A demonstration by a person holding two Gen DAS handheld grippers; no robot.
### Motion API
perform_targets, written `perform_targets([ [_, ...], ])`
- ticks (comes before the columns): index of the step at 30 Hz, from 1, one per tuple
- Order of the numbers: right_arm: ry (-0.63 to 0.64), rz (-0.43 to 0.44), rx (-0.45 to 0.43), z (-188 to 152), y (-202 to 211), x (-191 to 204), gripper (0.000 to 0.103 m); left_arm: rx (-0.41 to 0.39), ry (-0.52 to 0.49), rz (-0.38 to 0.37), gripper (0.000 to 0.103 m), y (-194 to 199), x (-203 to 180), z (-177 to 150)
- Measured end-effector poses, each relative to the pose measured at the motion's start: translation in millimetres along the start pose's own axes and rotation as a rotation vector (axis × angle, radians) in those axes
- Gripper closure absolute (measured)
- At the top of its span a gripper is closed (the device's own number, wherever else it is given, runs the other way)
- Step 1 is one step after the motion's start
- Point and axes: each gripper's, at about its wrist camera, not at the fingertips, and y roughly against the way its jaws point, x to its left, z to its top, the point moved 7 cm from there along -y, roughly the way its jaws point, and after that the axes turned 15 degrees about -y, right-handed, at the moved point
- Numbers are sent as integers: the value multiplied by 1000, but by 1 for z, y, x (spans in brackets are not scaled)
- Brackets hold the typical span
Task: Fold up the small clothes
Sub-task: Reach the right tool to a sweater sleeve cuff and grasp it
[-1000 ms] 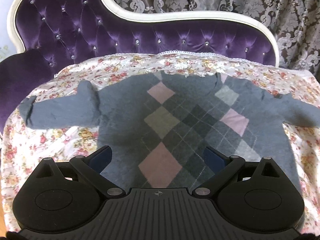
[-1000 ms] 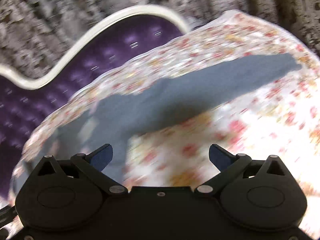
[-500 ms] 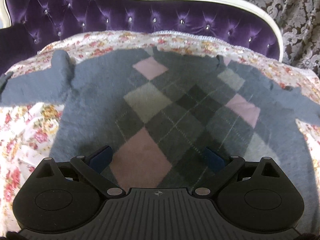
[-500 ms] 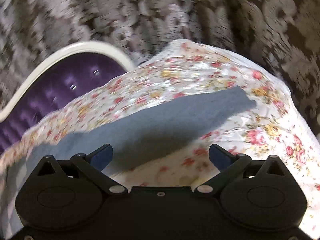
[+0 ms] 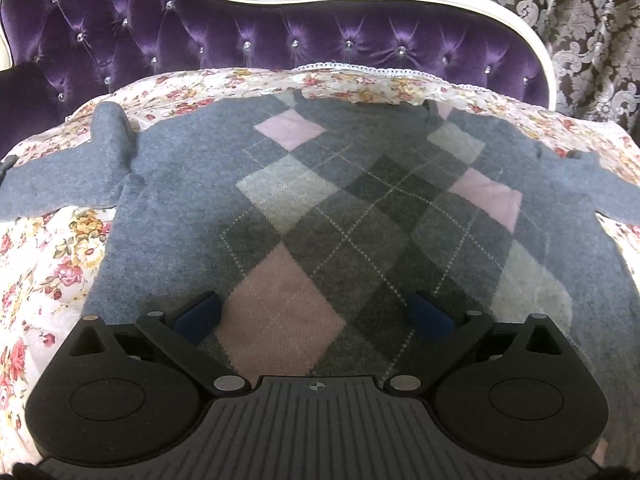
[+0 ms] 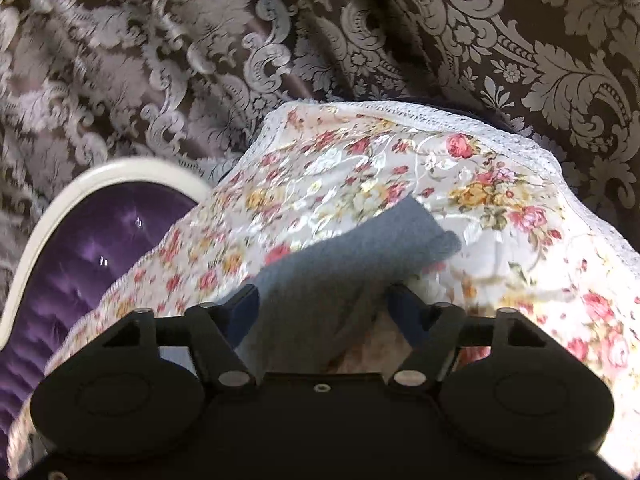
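Observation:
A small grey-blue argyle sweater (image 5: pixel 320 208) with pink and grey diamonds lies flat, front up, on a floral cloth (image 5: pixel 48 264). Both sleeves are spread out to the sides. My left gripper (image 5: pixel 316 316) is open and hovers just above the sweater's lower front, one finger on each side of a pink diamond. In the right wrist view, the sweater's right sleeve (image 6: pixel 344 264) runs between the fingers of my right gripper (image 6: pixel 324 308), which is open around it, with the cuff lying past the fingertips.
The floral cloth covers the seat of a purple tufted sofa (image 5: pixel 240 40) with a white frame. Patterned damask curtains (image 6: pixel 360 40) hang behind. The cloth's lace edge (image 6: pixel 500 136) drops off just past the sleeve cuff.
My right gripper has moved in along the right sleeve, which now lies between its fingers, and the jaws have narrowed. My left gripper has shifted slightly over the sweater's lower front.

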Motion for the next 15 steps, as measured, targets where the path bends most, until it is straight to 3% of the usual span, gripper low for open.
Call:
perform_targets([
  [3, -24, -21, -7, 7, -7, -4, 48, -2, -1, -3, 0, 0, 0, 0],
  [5, -26, -58, -5, 10, -10, -6, 71, -1, -1, -5, 0, 0, 0, 0],
  [6, -28, -74, 2, 11, -12, -8, 91, -1, -2, -6, 1, 0, 0, 0],
  [9, -28, -90, 15, 14, -11, -5, 92, 6, 2, -14, 1, 0, 1, 1],
  [11, 41, -101, 4, 16, -4, 11, 92, 11, 12, -24, 1, 1, 3, 3],
  [15, 199, -47, -20, 14, 21, 70, 92, 13, 43, -54, 6, 6, 8, 5],
])
